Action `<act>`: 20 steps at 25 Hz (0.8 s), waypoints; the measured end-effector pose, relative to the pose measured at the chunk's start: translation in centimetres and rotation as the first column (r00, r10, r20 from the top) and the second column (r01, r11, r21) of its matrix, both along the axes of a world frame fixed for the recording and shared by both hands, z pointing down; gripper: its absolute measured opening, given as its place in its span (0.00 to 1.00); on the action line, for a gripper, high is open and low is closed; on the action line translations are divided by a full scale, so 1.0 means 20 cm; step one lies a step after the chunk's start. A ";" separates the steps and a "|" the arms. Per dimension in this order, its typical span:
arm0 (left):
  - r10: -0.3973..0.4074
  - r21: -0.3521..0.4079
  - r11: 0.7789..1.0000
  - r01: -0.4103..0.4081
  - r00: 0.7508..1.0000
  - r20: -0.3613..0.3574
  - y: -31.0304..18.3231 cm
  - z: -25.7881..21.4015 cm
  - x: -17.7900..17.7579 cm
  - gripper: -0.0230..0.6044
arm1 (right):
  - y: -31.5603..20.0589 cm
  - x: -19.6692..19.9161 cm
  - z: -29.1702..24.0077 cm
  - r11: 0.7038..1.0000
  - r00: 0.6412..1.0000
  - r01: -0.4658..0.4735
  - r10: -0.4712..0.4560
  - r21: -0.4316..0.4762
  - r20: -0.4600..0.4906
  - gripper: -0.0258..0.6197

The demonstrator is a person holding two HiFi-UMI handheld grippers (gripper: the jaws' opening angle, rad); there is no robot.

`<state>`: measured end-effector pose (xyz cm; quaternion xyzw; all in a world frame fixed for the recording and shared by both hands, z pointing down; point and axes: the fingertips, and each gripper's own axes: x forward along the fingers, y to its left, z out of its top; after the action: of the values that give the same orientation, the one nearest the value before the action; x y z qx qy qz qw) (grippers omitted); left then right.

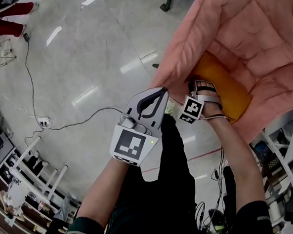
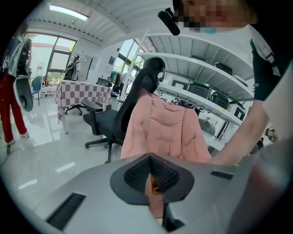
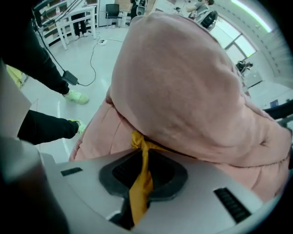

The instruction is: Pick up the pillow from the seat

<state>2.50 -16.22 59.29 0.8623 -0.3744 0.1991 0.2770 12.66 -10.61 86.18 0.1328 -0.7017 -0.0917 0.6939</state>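
An orange-yellow pillow [image 1: 224, 87] lies on the seat under a pink puffer jacket [image 1: 250, 38] that is draped over the chair. My right gripper [image 1: 200, 85] reaches under the jacket and is shut on the pillow; a pinched fold of its yellow cloth [image 3: 142, 178] runs between the pads below the jacket [image 3: 183, 82]. My left gripper [image 1: 161, 92] is shut, with its tip at the jacket's lower left edge. In the left gripper view the left gripper [image 2: 150, 157] faces the jacket [image 2: 160, 128]. Pink and orange show through the slit between its jaws; whether cloth is caught there is unclear.
A black office chair [image 2: 103, 121] carries the jacket. Behind it are white shelves [image 2: 206, 77] and a checked table [image 2: 82, 91]. On the glossy floor a cable [image 1: 82, 118] runs to a power strip [image 1: 43, 123], with white racks [image 1: 35, 165] at the left. The person's dark trousers [image 1: 175, 176] are below.
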 end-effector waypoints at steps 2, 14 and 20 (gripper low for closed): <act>0.010 0.005 1.000 -0.010 1.000 0.003 0.00 -0.02 0.01 0.04 | -0.01 0.01 -0.05 0.999 0.997 -0.054 0.054 -0.001 0.049 0.09; 0.084 0.059 0.995 -0.082 0.996 -0.023 0.00 -0.28 0.16 0.04 | -0.08 0.20 -0.73 0.934 0.882 -0.352 0.308 0.062 0.357 0.08; 0.162 0.142 0.978 -0.152 0.985 -0.058 -0.01 -0.55 0.24 0.04 | -0.14 0.42 -1.17 0.813 0.734 -0.572 0.449 0.108 0.510 0.07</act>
<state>7.31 -16.39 48.38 0.9126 -0.3080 0.1640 0.2133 21.08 -13.33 62.72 0.4286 -0.7631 0.0478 0.4814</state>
